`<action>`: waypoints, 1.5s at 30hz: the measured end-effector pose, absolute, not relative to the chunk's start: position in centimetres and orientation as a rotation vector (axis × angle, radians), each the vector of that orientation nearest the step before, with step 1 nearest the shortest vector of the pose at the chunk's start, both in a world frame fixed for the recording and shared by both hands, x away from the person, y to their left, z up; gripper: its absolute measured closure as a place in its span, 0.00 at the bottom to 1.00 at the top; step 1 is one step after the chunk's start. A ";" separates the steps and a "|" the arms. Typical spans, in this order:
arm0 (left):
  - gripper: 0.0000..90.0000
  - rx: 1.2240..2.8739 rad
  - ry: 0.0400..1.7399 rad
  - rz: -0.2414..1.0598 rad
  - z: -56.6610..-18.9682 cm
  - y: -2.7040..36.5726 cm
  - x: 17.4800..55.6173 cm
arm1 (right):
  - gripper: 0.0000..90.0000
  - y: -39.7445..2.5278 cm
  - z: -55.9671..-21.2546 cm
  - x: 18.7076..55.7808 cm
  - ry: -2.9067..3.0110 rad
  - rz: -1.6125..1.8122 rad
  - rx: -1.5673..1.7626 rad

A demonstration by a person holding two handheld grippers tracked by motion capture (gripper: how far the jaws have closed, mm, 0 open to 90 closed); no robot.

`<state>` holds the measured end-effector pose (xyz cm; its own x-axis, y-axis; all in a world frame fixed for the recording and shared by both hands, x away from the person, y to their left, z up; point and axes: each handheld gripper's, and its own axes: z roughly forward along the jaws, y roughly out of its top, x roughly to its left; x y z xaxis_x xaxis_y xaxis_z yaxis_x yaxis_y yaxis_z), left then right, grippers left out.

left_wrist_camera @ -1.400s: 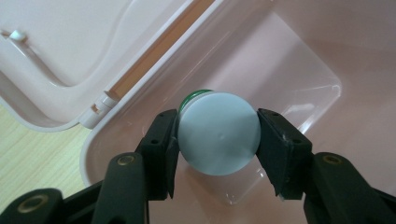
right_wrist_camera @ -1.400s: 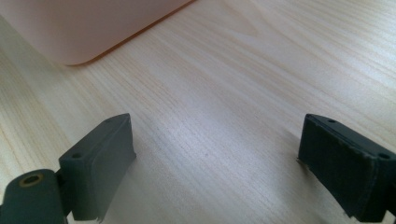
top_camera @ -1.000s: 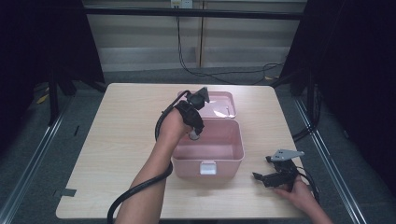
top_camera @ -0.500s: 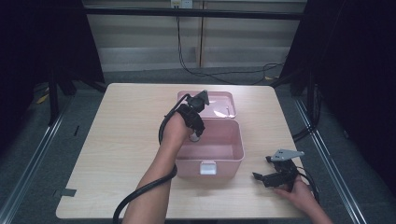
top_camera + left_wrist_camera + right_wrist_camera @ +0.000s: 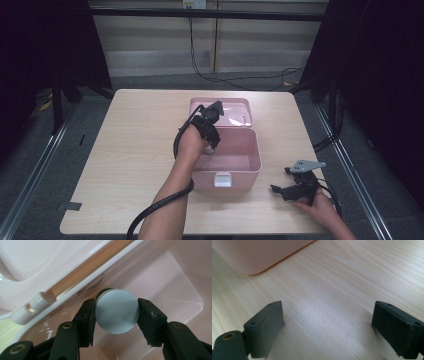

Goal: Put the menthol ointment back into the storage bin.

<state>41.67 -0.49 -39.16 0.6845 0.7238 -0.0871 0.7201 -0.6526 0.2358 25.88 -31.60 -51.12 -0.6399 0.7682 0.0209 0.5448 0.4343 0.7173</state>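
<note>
So there's a pink box (image 5: 235, 162) sitting mid-surface (image 5: 130, 150) with its lid (image 5: 222, 109) flipped open and lying flat behind it, latch facing the person. The left tongs (image 5: 212, 145) are over the box's back left corner, just inside the rim. In the left gripper view they're (image 5: 116, 312) clamped on a pale round disc (image 5: 117, 311), one pad on each side of it, with something dark peeking out right behind the disc's top edge, can't tell what that is. The disc sits above the box's inside, near the wall by the hinge (image 5: 32, 307).

The right tongs (image 5: 280, 190) are resting low by the near right corner of the surface, well apart from the box, pointing toward it. In the right gripper view they're (image 5: 327, 327) spread wide with nothing between them, just bare wood grain, and a corner of the box (image 5: 252, 255) shows up top.

A black cable (image 5: 160, 205) runs along the left forearm off the near edge.
</note>
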 end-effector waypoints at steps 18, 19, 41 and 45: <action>0.56 2.626 1.170 0.033 -40.3 -1.1 41.7 | 0.11 -31.6 -51.1 25.9 2.382 1.022 1.129; 0.56 2.625 1.177 0.033 -40.4 -1.2 41.8 | 0.11 -31.6 -51.1 25.9 2.382 1.022 1.130; 0.55 2.667 1.192 0.039 -41.7 -1.6 41.7 | 0.11 -31.6 -51.1 25.9 2.382 1.022 1.130; 0.55 2.665 1.205 0.046 -41.8 -1.8 41.7 | 0.11 -31.6 -51.1 25.9 2.382 1.022 1.131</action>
<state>41.70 -1.79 -41.83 0.6641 0.7452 -0.0602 0.7385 -0.6413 0.2082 25.87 -31.59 -51.11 -0.6391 0.7688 0.0225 0.5462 0.4331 0.7170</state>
